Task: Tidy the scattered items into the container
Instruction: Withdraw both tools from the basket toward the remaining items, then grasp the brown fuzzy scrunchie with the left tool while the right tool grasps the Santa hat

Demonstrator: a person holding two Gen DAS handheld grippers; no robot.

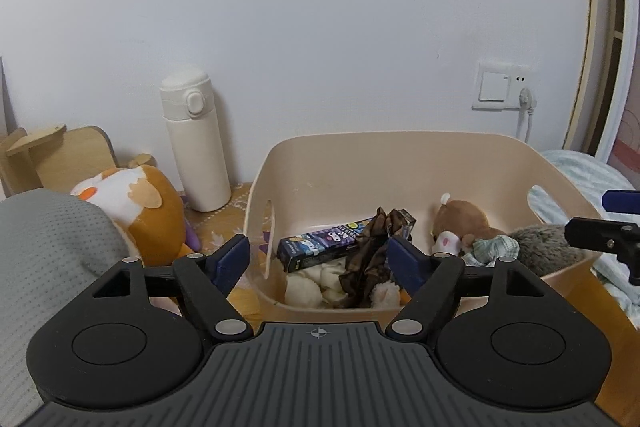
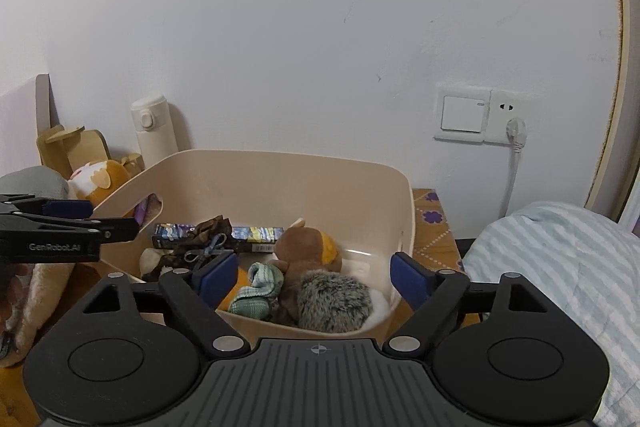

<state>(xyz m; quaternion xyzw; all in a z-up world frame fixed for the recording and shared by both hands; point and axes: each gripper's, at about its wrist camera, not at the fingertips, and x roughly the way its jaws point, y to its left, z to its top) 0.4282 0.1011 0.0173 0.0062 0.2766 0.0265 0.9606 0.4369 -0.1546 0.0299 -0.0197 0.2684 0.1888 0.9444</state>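
A beige plastic tub [image 1: 360,163] [image 2: 280,179] stands against the wall. Inside lie a dark printed box [image 1: 320,245] [image 2: 256,233], a brown patterned cloth [image 1: 368,255] [image 2: 208,231], a brown plush [image 1: 460,223] [image 2: 308,247], a green checked cloth [image 1: 492,249] [image 2: 260,287], a grey furry toy [image 1: 548,247] [image 2: 336,301] and white soft pieces [image 1: 316,285]. My left gripper [image 1: 320,263] is open and empty at the tub's near left corner. My right gripper [image 2: 312,279] is open and empty over the tub's near right side.
An orange and white plush [image 1: 136,203] [image 2: 100,179] lies left of the tub outside it. A white flask [image 1: 196,139] [image 2: 154,131] and a wooden stand [image 1: 60,155] are by the wall. A grey cushion [image 1: 44,255] is left; striped bedding [image 2: 560,267] is right.
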